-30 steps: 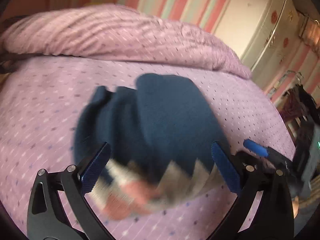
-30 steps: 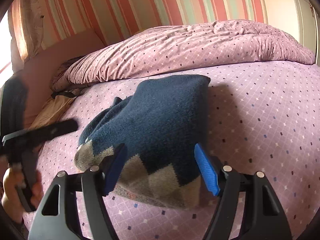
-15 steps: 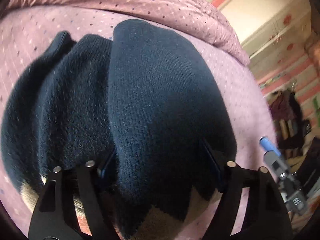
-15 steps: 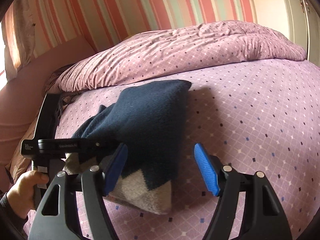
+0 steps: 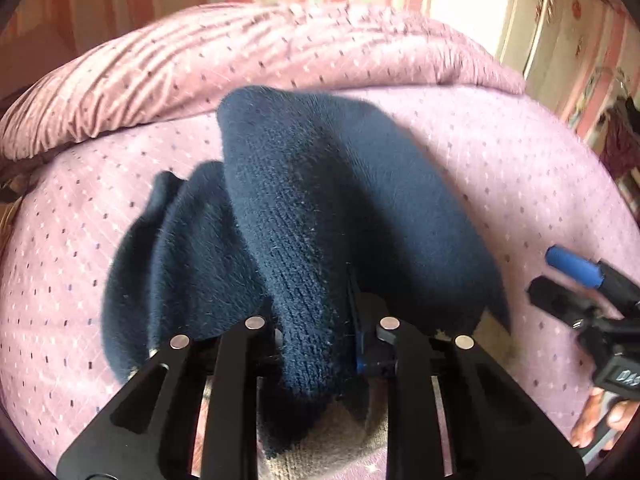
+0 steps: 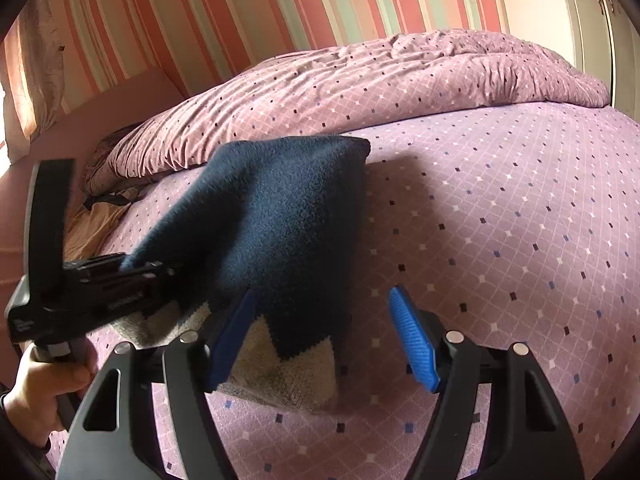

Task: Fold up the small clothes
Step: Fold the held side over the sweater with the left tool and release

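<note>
One bed (image 6: 520,240) in dotted purple carries a navy sweater (image 6: 280,216). The left hand-held gripper (image 5: 312,320), angled down, has just closed and pinches a fold of it. The right hand-held gripper (image 6: 320,336) hovers apart beside its hem. Label lettering is unreadable.

The left wrist camera looked steeply down along its black fingers, very near the dark navy knitted garment (image 5: 320,216) that filled most of its view on the mauve diamond-patterned bed sheet (image 5: 520,168). The right wrist camera sat further back and lower-angled, facing the striped pink wall (image 6: 200,12) across the bed. Both views shared the garment, the sheet and the rumpled mauve duvet (image 6: 380,80), and each caught the other gripper at its edge.
</note>
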